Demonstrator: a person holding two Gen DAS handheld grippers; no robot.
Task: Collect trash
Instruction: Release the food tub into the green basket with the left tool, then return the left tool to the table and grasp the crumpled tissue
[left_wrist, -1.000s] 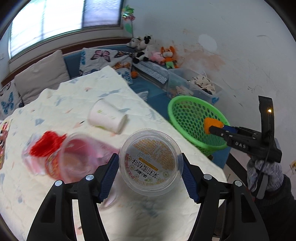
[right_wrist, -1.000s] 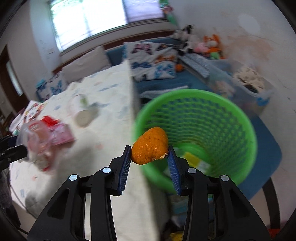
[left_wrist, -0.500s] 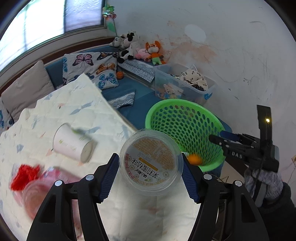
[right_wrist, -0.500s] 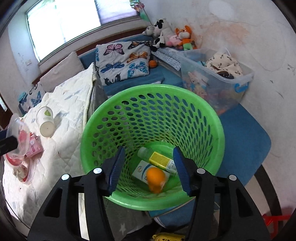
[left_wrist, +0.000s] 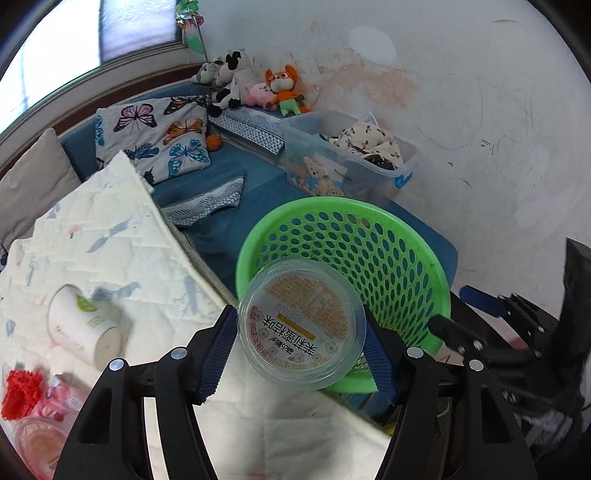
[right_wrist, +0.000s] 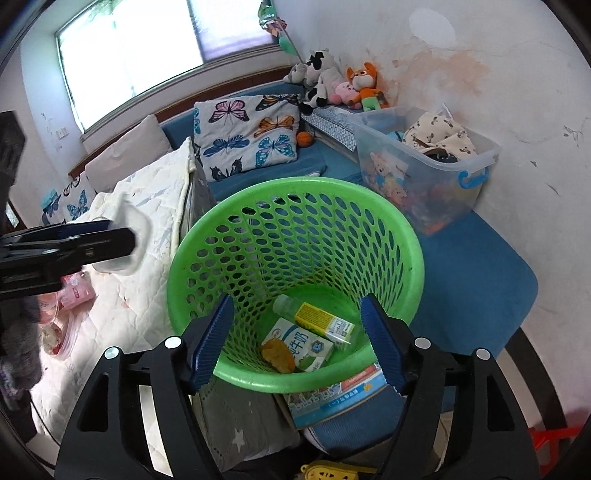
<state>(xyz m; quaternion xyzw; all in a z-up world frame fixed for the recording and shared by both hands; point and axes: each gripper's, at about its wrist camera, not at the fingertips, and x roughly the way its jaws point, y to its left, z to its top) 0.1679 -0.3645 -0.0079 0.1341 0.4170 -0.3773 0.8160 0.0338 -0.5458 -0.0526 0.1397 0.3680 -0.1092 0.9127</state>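
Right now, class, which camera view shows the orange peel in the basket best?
The right wrist view: it looks down into the green basket, where the orange peel lies beside a milk carton. The left wrist view hides the basket floor behind the clear tub.

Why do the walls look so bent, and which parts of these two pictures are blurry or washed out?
Both views: the fisheye lens bows the walls and blackens the corners. Left wrist view: the window is blown out white, the paper cup is smeared, and the held clear tub is sharp. Right wrist view: the green basket is crisp, while the tub at the left edge is blurred.
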